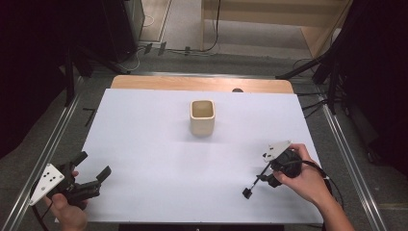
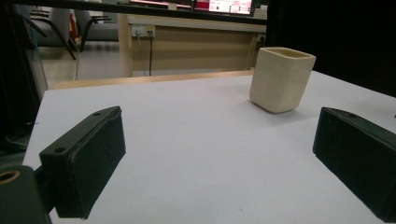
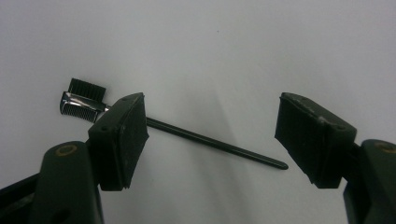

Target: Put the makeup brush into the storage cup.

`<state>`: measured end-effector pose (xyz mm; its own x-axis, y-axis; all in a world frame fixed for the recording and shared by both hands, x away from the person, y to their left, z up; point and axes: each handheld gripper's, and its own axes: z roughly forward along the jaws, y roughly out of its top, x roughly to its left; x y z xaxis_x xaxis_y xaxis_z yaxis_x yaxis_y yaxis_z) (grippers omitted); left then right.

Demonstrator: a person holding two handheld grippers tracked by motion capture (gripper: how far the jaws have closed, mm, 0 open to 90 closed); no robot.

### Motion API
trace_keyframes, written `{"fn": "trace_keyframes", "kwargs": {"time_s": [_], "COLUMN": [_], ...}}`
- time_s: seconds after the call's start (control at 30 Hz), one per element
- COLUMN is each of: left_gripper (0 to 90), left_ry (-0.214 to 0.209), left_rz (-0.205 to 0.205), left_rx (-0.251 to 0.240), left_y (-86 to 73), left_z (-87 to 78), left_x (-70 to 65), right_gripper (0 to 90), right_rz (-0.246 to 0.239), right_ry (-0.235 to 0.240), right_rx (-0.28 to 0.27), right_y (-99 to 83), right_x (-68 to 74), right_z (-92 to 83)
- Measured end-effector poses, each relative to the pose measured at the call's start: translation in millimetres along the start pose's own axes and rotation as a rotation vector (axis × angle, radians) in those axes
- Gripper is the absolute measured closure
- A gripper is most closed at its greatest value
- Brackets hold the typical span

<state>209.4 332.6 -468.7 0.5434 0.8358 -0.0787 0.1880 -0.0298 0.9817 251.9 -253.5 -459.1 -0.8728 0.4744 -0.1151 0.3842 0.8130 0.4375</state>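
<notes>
A cream square cup (image 1: 202, 117) stands upright in the middle of the white table (image 1: 144, 144); the left gripper view has the cup (image 2: 281, 79) ahead and to the right. My left gripper (image 1: 92, 166) is held open at the table's near left corner, with nothing between its jaws (image 2: 219, 140). A small brush (image 1: 250, 188) with a thin black handle lies flat at the near right. My right gripper (image 1: 265, 177) hovers over it, open. In the right gripper view the brush (image 3: 215, 144) lies across the gap between the jaws (image 3: 212, 126), with its bristle head (image 3: 81, 100) beyond the left jaw.
Wood shows along the table's far edge (image 1: 202, 84). Metal rails (image 1: 53, 139) run along both sides of the table. Cables and black stands lie on the floor beyond. A wooden desk (image 2: 187, 46) stands behind the table in the left gripper view.
</notes>
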Motion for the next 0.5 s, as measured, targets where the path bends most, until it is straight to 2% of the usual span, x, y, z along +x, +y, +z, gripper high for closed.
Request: {"fn": "trace_keyframes", "kwargs": {"time_s": [0.07,0.17,0.27,0.4,0.47,0.5], "left_gripper": [2.8,2.8,2.8,2.8,2.8,2.8], "left_ry": [-0.001,-0.001,-0.002,-0.001,-0.005,-0.007], "left_rz": [-0.002,-0.005,-0.004,-0.004,-0.002,-0.002], "left_rx": [0.002,0.002,0.003,0.003,0.004,0.005], "left_y": [-0.6,-0.9,-0.9,-0.7,-0.8,-0.8], "left_z": [0.2,0.2,0.3,0.5,0.9,1.1], "left_x": [0.7,1.4,1.0,0.1,0.3,0.5], "right_gripper": [26.8,27.0,28.1,30.3,30.6,30.7], "right_rz": [-0.038,-0.097,-0.112,-0.169,-0.17,-0.185], "right_ry": [0.018,0.01,0.009,0.027,0.023,0.027], "right_rx": [0.04,0.099,0.118,0.179,0.195,0.207], "right_y": [2.5,8.5,11.5,17.1,17.8,18.3], "right_x": [1.4,4.0,4.4,4.5,5.2,4.8], "right_z": [2.4,8.0,9.2,14.7,15.8,17.3]}}
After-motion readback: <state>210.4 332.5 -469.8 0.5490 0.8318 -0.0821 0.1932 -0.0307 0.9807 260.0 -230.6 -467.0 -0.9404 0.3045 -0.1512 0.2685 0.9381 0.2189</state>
